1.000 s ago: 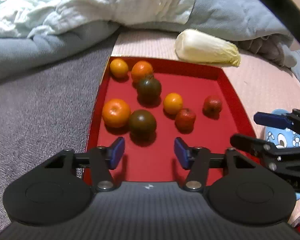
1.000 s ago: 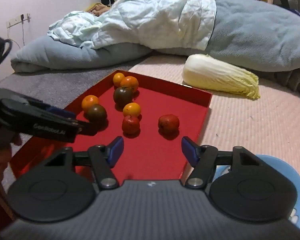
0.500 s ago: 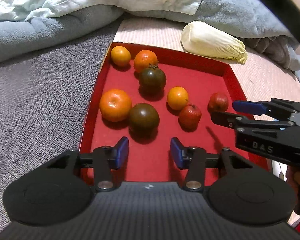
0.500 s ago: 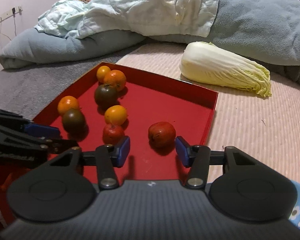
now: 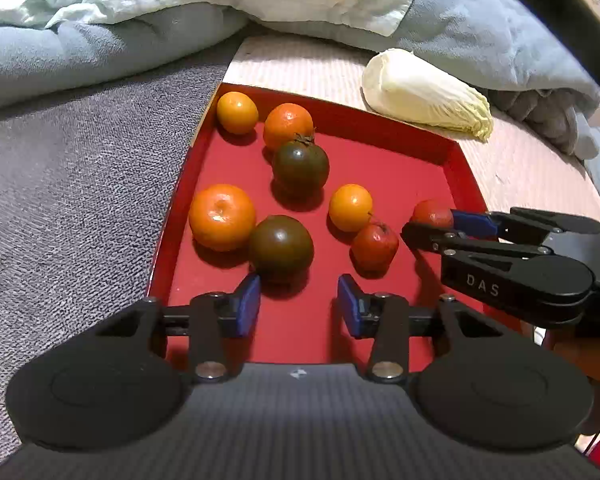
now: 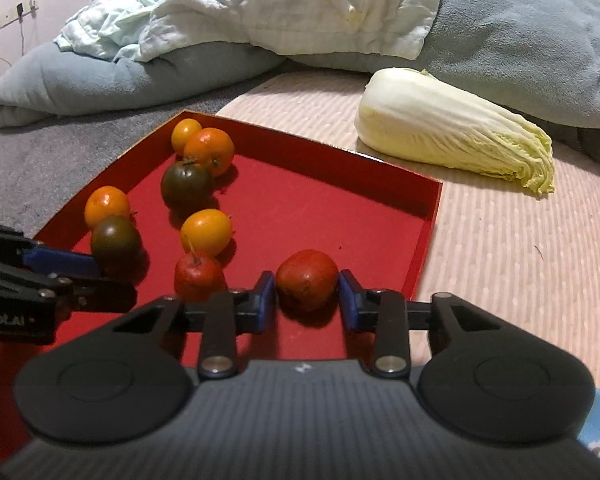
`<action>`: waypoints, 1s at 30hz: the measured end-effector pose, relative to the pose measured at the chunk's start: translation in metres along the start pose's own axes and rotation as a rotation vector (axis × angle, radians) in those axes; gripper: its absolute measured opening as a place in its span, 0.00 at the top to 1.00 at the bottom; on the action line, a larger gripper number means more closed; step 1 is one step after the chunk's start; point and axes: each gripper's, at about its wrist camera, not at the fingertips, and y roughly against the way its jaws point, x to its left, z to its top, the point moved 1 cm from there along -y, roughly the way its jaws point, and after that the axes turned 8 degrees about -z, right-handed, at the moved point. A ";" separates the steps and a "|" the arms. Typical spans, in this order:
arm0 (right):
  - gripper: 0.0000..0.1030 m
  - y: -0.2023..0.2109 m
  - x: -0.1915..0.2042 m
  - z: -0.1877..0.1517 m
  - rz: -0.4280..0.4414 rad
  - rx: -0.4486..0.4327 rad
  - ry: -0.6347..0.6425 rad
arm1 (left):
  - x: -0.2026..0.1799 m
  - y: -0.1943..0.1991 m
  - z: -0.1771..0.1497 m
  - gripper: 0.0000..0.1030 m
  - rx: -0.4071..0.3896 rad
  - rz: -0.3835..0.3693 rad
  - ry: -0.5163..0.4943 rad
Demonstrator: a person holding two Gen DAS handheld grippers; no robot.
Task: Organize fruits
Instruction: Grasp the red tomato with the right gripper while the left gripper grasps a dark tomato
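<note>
A glossy red lacquered tray [image 6: 424, 216] with low walls is seen on ribbed pink bedding, holding smooth round fruits: oranges, two dark green-brown tomatoes and two small red fruits. The right gripper [image 6: 307, 294] is closing on the nearer red fruit [image 6: 306, 278] by the tray's right wall, blue pads touching both its sides. The left gripper [image 5: 298, 300] is closing with nothing between its pads, the dark tomato [image 5: 281, 244] lying just ahead; a tapered napa cabbage [image 6: 456, 132] is laid beyond, leaf tip pointing right.

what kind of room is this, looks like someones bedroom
Most likely a bedroom: the red tray of fruit sits on a bed-like surface with a rumpled pale sheet and blue-grey duvet heaped behind, a napa cabbage lying alongside.
</note>
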 end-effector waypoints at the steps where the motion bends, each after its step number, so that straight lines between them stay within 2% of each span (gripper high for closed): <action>1: 0.64 0.001 0.000 -0.001 0.001 -0.004 -0.006 | 0.000 0.000 0.000 0.60 0.000 -0.004 0.005; 10: 0.64 0.025 -0.006 -0.013 0.001 -0.044 -0.057 | -0.004 -0.006 0.004 0.61 -0.007 0.003 0.000; 15: 0.64 0.036 -0.008 -0.018 0.001 -0.055 -0.070 | -0.004 -0.012 0.014 0.60 -0.020 0.040 0.006; 30: 0.64 0.050 -0.006 -0.022 0.001 -0.070 -0.073 | -0.006 -0.009 0.016 0.61 -0.017 0.031 -0.005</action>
